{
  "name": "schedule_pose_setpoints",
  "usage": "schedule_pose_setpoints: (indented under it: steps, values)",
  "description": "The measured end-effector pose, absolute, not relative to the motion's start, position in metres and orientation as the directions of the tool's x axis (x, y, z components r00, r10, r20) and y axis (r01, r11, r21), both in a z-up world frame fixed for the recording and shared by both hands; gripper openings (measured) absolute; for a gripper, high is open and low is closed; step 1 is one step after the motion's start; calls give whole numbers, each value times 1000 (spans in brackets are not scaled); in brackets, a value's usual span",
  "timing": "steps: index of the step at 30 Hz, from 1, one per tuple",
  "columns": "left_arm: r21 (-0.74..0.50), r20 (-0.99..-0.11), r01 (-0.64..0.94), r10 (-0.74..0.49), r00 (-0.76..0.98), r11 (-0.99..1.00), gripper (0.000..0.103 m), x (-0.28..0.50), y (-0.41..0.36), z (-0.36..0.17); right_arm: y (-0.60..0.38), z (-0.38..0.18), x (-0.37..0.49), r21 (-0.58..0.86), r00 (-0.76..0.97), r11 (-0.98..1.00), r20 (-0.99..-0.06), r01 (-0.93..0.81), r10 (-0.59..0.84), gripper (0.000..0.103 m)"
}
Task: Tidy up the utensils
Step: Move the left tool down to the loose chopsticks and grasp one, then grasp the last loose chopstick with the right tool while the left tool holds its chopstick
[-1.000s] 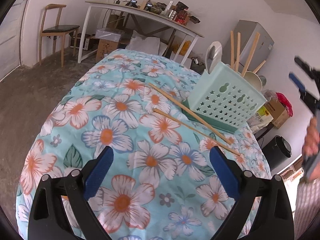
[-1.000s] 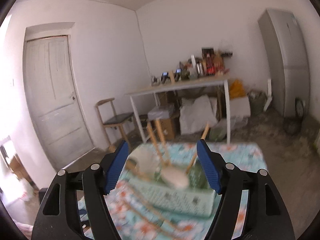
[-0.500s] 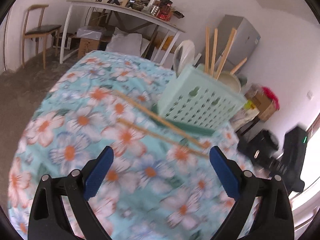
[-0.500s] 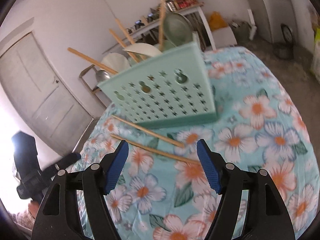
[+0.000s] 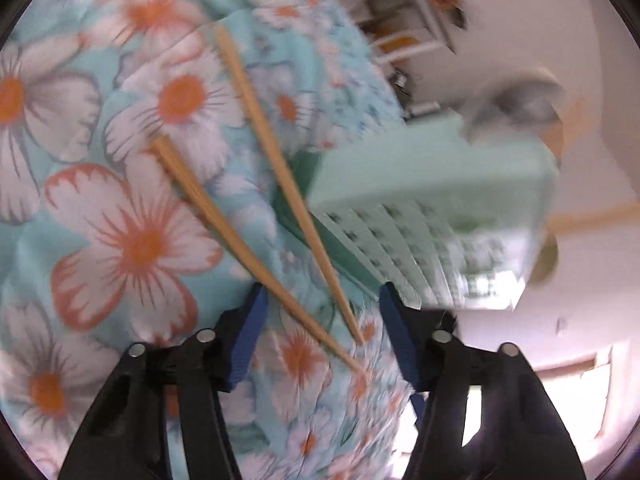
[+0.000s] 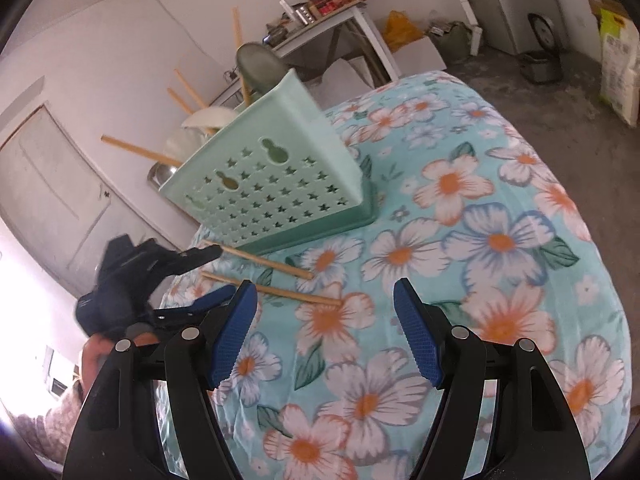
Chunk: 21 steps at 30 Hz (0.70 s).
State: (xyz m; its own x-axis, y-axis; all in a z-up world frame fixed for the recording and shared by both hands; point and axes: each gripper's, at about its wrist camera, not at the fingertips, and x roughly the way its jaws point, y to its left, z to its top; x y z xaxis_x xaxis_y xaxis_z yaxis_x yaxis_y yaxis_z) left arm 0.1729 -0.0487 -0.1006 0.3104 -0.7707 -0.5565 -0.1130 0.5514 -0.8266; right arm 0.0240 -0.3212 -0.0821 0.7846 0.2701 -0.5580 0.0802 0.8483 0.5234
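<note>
Two wooden chopsticks (image 5: pixel 224 220) (image 5: pixel 280 160) lie side by side on the floral tablecloth (image 5: pixel 132 240), in front of a mint perforated utensil holder (image 5: pixel 420 184). My left gripper (image 5: pixel 322 296) is low over their thin ends. Its jaws are closing, both tips lie between them, and the pads stand clear of the wood. From the right wrist view, the left gripper (image 6: pixel 206 276) sits at the chopsticks' (image 6: pixel 280 290) left ends. My right gripper (image 6: pixel 324 292) hovers open and empty above the cloth. The holder (image 6: pixel 280 184) contains several chopsticks and ladles.
The round table's cloth (image 6: pixel 500 240) drops off at the left and right edges. Behind stand a cluttered white table (image 6: pixel 332 4), a fridge (image 6: pixel 516 4), a rice cooker (image 6: pixel 540 64) and a sack (image 6: pixel 616 68) on the floor. A door (image 6: pixel 52 192) is at far left.
The left gripper dropped and rolled toward the chopsticks' thin ends, and its jaws narrowed around them. The right gripper sank toward the table, bringing holder and chopsticks into close view.
</note>
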Motion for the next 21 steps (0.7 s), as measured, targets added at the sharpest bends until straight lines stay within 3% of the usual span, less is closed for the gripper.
schedule_pose_setpoints:
  steps: [4, 8, 13, 15, 21]
  values:
    - [-829, -557, -176, -760, 334, 530, 45, 179, -46, -107, -326, -90, 19, 553, 782, 828, -554, 89, 286, 68]
    - [-808, -588, -214, -728, 354, 549, 25, 180, -47, -111, -324, -95, 21, 569, 770, 817, -563, 96, 301, 68]
    - [-807, -590, -229, -725, 357, 544, 20, 176, -43, -114, -320, -88, 18, 558, 772, 824, -563, 94, 293, 68]
    - [-800, -600, -227, -718, 355, 556, 10, 173, -40, -113, -320, -85, 15, 554, 776, 827, -562, 96, 286, 68]
    - [-804, -593, -192, -734, 331, 563, 11, 159, -25, -112, -317, -79, 6, 530, 777, 842, -571, 103, 264, 68]
